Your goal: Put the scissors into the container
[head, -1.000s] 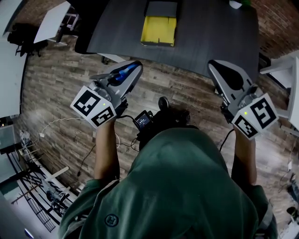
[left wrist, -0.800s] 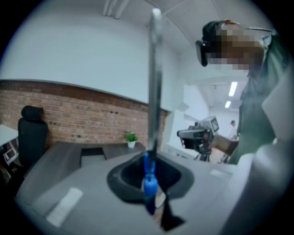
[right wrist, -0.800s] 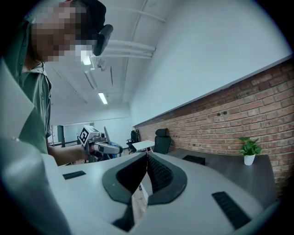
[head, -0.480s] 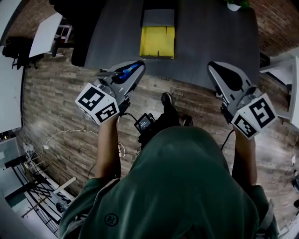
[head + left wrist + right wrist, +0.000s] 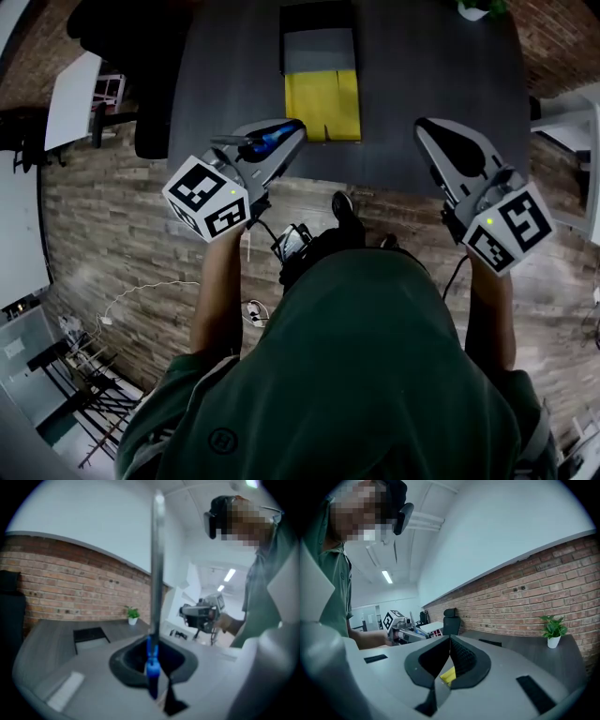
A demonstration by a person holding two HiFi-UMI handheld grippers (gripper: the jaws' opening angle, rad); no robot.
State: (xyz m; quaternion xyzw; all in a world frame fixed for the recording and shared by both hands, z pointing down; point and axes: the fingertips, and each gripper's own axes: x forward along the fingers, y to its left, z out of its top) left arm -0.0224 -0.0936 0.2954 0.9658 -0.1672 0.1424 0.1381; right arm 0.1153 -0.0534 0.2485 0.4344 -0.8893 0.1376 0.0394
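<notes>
Transport step: left gripper is clamped on blue-handled steel scissors, blade sticking up past the jaws, near the front edge of the dark grey table. Yellow-and-grey rectangular container sits just ahead. Next: reach over it, lower, let go. Right gripper jaws together, empty. No readable text, only square marker patterns.

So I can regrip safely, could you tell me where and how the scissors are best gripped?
Probably by the blue handle, as the left gripper holds the scissors now, coming from the handle end: it is thicker than the slim blade, which then juts clear of the jaws.
</notes>
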